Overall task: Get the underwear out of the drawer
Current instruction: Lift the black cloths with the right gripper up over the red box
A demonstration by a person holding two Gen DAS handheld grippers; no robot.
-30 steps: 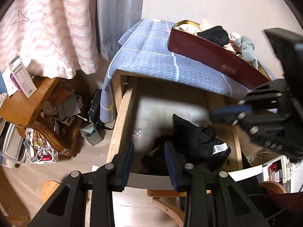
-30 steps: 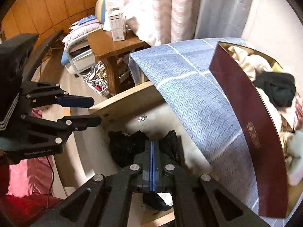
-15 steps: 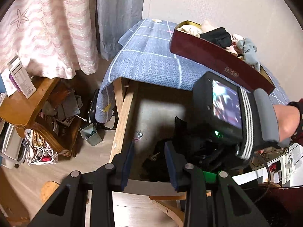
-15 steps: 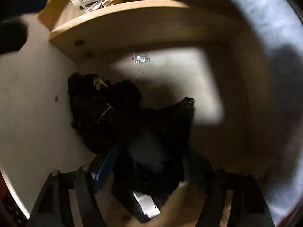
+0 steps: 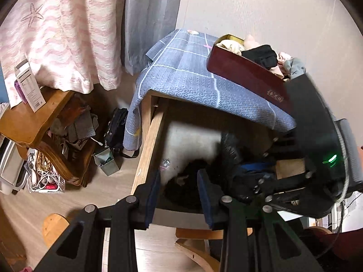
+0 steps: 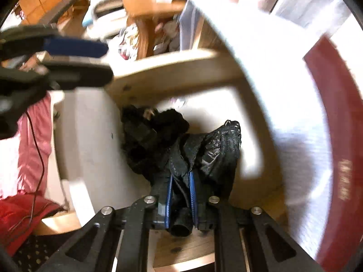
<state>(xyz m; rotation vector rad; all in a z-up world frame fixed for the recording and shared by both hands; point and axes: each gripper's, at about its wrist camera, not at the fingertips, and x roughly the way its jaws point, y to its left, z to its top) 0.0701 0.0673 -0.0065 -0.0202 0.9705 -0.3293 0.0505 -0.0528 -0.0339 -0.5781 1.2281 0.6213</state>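
The wooden drawer (image 5: 147, 140) stands pulled out, with black underwear (image 5: 229, 149) heaped on its white bottom. My right gripper (image 6: 181, 182) reaches down into the drawer. Its jaws are closing, and the blue pads (image 6: 192, 188) press a fold of the black underwear (image 6: 217, 149) between them. A second black bundle (image 6: 145, 136) lies beside it in the corner. My left gripper (image 5: 178, 178) hovers over the drawer's front edge, open, with nothing between its fingers. In the right wrist view the left gripper (image 6: 74, 56) shows blurred at the upper left.
A dark red box (image 5: 247, 77) full of clothes sits on the blue cloth (image 5: 181, 79) covering the top above the drawer. A cluttered wooden side table (image 5: 34, 117) and pink curtains (image 5: 63, 34) stand to the left. A small grey box (image 5: 109, 163) lies on the floor.
My right gripper dropped into the drawer, opened over the black pile and closed on a fold of underwear. The left gripper stayed where it was.
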